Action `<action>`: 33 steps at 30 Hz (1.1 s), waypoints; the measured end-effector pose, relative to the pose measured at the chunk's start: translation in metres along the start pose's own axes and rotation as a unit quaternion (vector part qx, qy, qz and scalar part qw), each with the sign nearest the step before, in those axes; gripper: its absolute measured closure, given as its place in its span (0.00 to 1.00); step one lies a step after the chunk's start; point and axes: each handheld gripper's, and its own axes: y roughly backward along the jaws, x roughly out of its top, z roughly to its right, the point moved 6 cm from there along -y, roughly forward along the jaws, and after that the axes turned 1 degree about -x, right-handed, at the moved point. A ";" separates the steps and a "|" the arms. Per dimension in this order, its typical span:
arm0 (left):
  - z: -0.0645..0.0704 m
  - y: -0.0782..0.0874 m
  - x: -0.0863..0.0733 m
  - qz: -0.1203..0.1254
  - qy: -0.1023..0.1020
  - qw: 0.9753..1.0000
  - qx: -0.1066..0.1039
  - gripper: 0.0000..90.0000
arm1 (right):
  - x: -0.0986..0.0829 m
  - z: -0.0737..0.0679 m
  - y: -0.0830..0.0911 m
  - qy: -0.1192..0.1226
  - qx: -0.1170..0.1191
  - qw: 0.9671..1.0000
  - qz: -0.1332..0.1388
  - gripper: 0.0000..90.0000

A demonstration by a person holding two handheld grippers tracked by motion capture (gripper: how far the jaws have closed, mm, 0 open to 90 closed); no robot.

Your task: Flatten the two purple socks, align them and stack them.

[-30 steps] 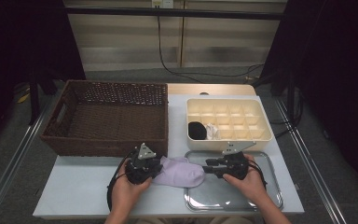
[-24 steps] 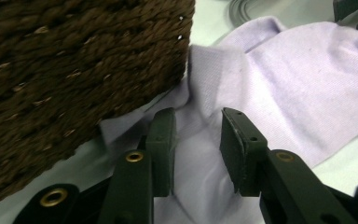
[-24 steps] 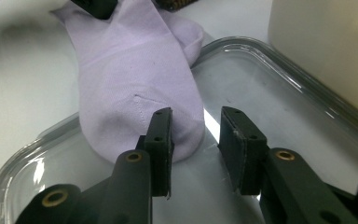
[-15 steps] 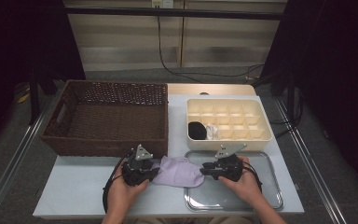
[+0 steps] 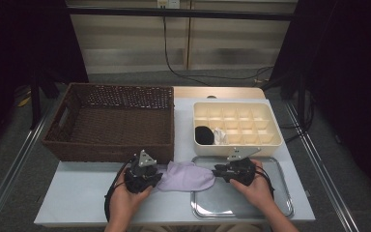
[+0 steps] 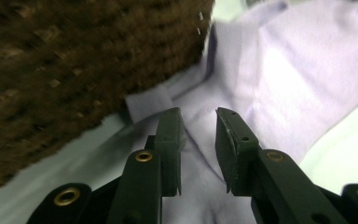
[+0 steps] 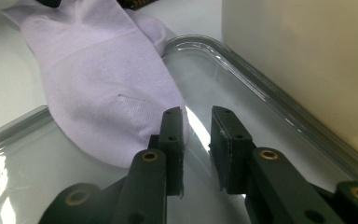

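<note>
Since a second ago both hands have drawn back a little toward the table's near edge, and the lilac sock (image 5: 186, 176) between them lies slightly flatter.

In the high view the left gripper (image 5: 147, 178) sits at the sock's left end and the right gripper (image 5: 221, 172) at its right end. The sock lies on the white table (image 5: 82, 193), its right tip over the rim of the metal tray (image 5: 275, 203). Behind stand the wicker basket (image 5: 113, 121) and the cream divided box (image 5: 236, 123), which holds a black bundle (image 5: 204, 135) and a white one (image 5: 219, 136) in its near-left cells. Whether the jaws are parted cannot be told from here.

The left gripper view shows that: the left gripper (image 6: 199, 135) has its jaws apart, hovering over the sock's (image 6: 279, 79) cuff end with fabric visible in the gap, the basket wall (image 6: 74, 60) just beside.

The right gripper view shows the right gripper (image 7: 196, 128) with jaws apart too, at the sock's (image 7: 107, 93) rounded edge, above the tray (image 7: 242, 84), the box's wall (image 7: 307, 60) close by.
</note>
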 end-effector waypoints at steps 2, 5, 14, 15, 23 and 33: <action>0.000 -0.001 0.000 -0.004 0.000 1.000 0.001 0.79 | -0.001 -0.002 0.003 -0.002 0.000 1.000 0.002 0.81; 0.002 -0.006 -0.003 -0.012 -0.003 1.000 -0.006 0.79 | -0.002 -0.006 0.007 -0.011 0.009 1.000 0.008 0.78; 0.015 -0.009 -0.003 -0.031 -0.034 0.999 -0.012 0.93 | -0.008 -0.011 0.005 -0.001 0.009 1.000 -0.006 0.85; 0.016 -0.009 -0.003 -0.031 -0.036 0.999 -0.012 0.95 | -0.009 -0.010 0.006 -0.004 0.012 1.000 -0.009 0.90; 0.015 -0.002 0.002 -0.025 -0.023 0.999 -0.020 0.98 | -0.012 -0.005 0.009 -0.029 0.032 0.999 -0.009 1.00; 0.015 0.014 0.005 0.005 -0.020 1.000 -0.014 0.98 | -0.004 -0.018 -0.001 -0.028 0.036 0.999 0.003 0.82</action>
